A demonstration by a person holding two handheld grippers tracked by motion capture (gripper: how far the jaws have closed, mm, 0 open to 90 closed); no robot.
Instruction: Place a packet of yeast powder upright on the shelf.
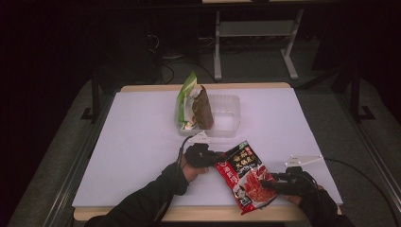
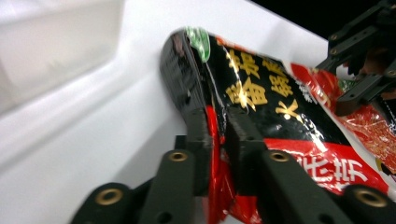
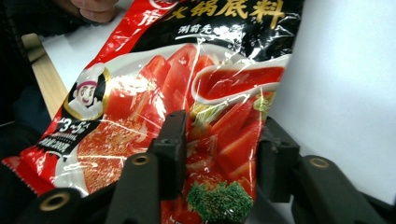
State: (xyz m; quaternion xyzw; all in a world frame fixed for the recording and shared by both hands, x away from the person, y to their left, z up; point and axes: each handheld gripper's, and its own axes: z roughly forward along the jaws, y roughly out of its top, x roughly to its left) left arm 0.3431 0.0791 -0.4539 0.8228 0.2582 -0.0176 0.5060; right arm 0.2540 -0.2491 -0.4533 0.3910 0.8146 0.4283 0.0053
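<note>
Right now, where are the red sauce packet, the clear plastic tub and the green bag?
red sauce packet (image 1: 244, 176), high view, printed front.
clear plastic tub (image 1: 227, 113), high view, right wall.
green bag (image 1: 186, 97), high view, upper side.

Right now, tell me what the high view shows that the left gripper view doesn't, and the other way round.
High view alone: a green packet and a brown packet standing in the clear tub, plus the person's sleeves. Left gripper view alone: the left tool pinching the red sauce packet at its edge, close up. Both share the packet, the white table and the right tool at the packet's far end.
</note>
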